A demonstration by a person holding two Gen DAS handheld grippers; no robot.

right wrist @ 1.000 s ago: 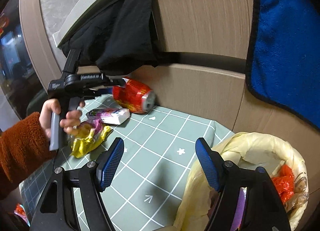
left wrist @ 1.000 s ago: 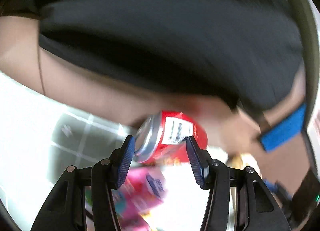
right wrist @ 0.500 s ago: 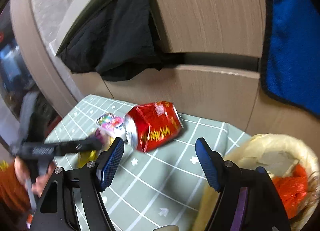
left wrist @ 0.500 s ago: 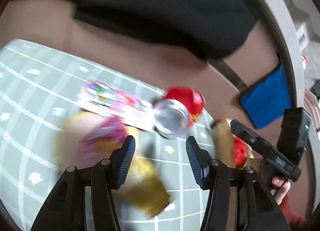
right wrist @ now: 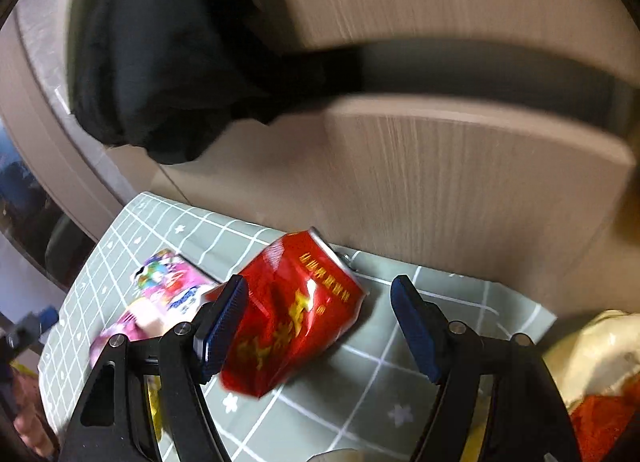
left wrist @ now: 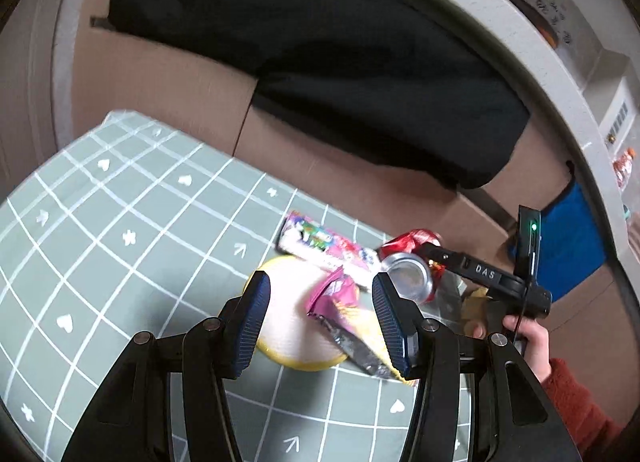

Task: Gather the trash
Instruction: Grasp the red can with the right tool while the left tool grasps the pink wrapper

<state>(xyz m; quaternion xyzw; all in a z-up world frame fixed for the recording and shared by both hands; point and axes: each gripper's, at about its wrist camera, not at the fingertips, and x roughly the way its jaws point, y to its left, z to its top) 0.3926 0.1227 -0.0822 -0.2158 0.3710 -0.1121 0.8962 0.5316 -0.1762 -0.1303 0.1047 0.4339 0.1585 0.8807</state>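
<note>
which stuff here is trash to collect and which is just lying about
Job in hand:
- crushed red can
- colourful candy box
- pink snack wrapper
- yellow-rimmed round lid
- bin with yellow liner

Just there:
- black cloth
- blue towel
- checked green mat
- wooden cabinet

In front of you the counter (left wrist: 120, 221) wears a grey-green cloth with a white grid. On it lie a crushed red can (right wrist: 292, 318) on its side, a long pink wrapper (left wrist: 324, 250) touching it, a round yellow-rimmed disc (left wrist: 288, 326), and a torn purple snack bag (left wrist: 344, 310) resting on the disc.
</note>
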